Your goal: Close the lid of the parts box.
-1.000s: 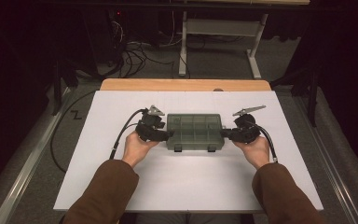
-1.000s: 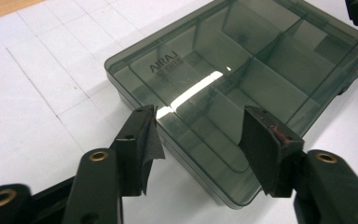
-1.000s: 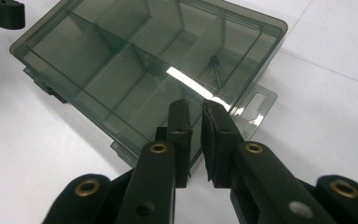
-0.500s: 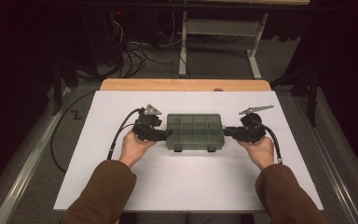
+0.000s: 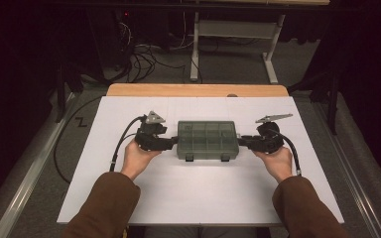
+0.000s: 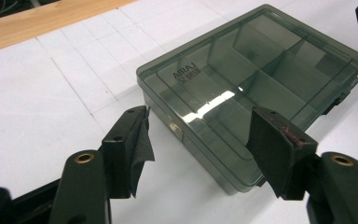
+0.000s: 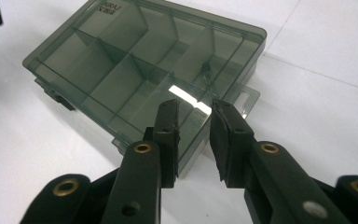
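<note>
Left gripper spread wide at the box's 9 o'clock end, nothing gripped; right gripper at 3 o'clock, just been opening, released.

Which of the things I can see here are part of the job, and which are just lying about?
Part of the job:
- compartment box, lid shut, flat on the table
- left gripper at its left end, jaws open
- right gripper at its right end, jaws slightly apart, just been opening

Just lying about:
- white table
- floor cables
- metal stand behind
</note>
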Motion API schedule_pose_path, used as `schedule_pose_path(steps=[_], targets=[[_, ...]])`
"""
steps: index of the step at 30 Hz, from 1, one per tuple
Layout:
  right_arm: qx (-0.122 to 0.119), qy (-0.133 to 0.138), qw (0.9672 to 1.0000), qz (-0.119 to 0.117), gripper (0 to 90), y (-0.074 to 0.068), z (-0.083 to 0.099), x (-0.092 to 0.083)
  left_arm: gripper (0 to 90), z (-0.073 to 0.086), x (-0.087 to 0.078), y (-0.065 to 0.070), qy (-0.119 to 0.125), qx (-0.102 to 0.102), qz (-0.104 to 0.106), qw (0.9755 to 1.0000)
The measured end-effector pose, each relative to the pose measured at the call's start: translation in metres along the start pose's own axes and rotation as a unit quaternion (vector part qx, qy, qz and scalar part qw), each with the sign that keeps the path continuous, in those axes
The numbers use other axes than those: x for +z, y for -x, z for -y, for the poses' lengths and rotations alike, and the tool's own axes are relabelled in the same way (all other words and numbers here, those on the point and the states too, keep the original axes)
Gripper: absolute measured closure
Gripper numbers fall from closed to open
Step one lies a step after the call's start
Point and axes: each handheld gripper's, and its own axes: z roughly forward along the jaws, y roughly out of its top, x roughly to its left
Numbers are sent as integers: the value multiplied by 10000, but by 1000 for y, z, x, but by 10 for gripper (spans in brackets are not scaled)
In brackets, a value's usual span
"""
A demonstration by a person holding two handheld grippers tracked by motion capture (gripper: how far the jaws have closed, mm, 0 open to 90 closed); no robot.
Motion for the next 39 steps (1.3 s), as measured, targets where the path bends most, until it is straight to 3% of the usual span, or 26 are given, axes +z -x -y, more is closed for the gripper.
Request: schedule_pose_path(steps=[25,39], targets=[[48,159,9999,-21,672,2,9,-9,387,0,-22,-8,192,46,-43,9998],[-3,312,9994,-163,652,-5,17,-20,385,2,-34,-10,300,-16,11,9995]])
